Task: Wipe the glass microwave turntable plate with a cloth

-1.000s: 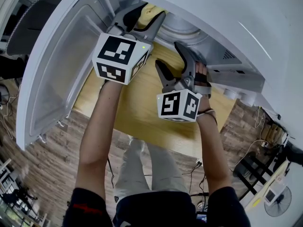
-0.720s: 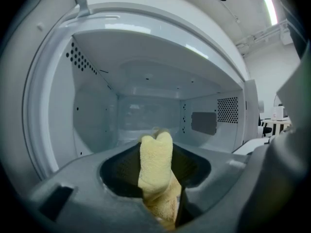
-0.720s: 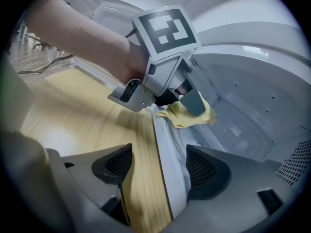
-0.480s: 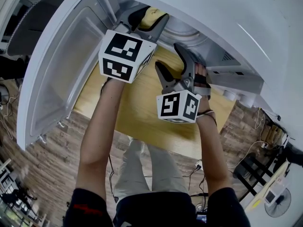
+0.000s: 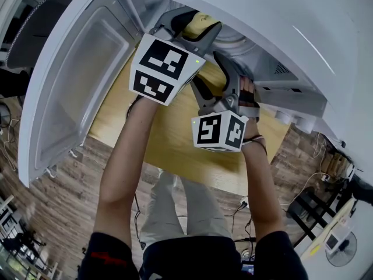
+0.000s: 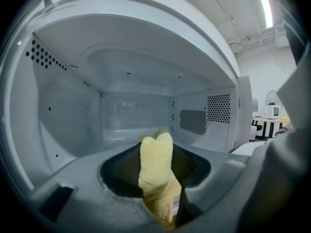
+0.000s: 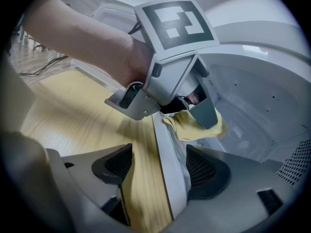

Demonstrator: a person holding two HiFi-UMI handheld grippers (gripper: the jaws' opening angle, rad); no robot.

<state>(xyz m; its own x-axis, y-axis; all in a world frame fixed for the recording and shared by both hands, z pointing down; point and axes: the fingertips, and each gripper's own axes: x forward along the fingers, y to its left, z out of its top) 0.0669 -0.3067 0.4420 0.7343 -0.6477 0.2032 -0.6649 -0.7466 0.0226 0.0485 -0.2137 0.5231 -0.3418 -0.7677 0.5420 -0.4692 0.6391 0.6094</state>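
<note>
The glass turntable plate (image 5: 233,41) shows only as a curved, pale grey rim on the floor of the white microwave oven (image 5: 280,16), far in the cavity and just right of the cloth; the rest of it is hidden behind the left gripper (whether the cloth touches the glass cannot be told). The cloth is a soft, pale yellow terry cloth (image 6: 156,159), folded into a thick wad that stands up rounded between the dark ribbed pads.

The left gripper (image 5: 197,17) reaches into the open cavity, its jaws clenched on that cloth. Perforated vent holes dot the cavity's left and right walls.

The right gripper (image 7: 158,166) sits nearer, at the mouth of the oven. Its jaws are released and stand apart, with the oven's white front edge (image 7: 163,135) running between them; the edge lies close to the right pad, and a strip of the light wooden tabletop (image 5: 175,139) shows between it and the left pad.

The white oven door (image 5: 70,80) hangs wide open at the left.

By count: one plate, one cloth, one oven with one door, two grippers, and two black-and-white marker cubes, one on the left gripper (image 5: 163,69) and one on the right (image 5: 220,130).
</note>
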